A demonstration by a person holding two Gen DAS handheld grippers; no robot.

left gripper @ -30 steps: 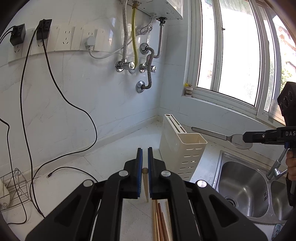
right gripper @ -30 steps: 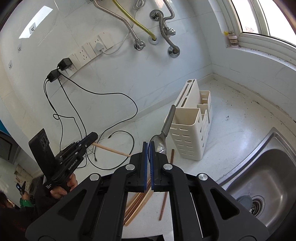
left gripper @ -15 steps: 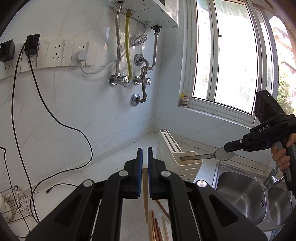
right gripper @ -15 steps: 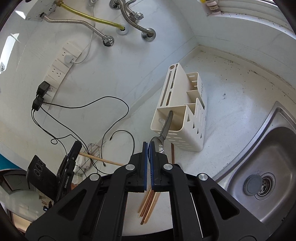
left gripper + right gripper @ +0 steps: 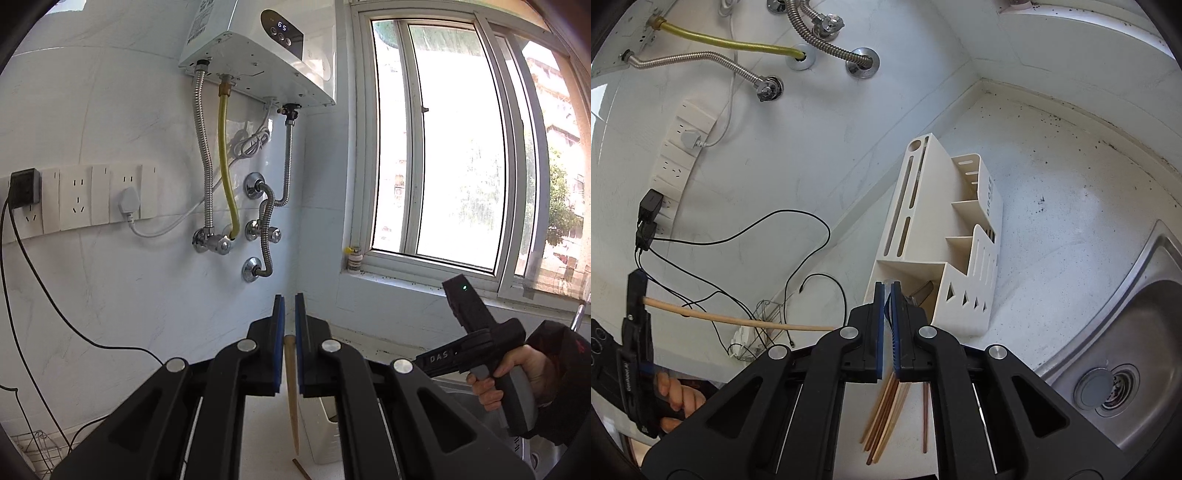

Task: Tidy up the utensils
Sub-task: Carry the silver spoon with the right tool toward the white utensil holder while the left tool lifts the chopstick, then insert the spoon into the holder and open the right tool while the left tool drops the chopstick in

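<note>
Spoon going into the caddy's near bin, one chopstick waiting in the other claw

Nearest, the right claw (image 5: 886,295) is clamped on a spoon (image 5: 919,293) whose handle already dips into the front compartment of the cream utensil caddy (image 5: 938,236); best to tip it more upright, keep the handle inside the wall, and only let go once the handle sits low. Beside it, the left claw (image 5: 289,314) is closed on a pale chopstick (image 5: 291,391), held up clear of the counter. Loose chopsticks (image 5: 886,417) lie on the counter just in front of the caddy, not yet sorted. Farther off, the sink (image 5: 1126,332) sits to the right.
</note>
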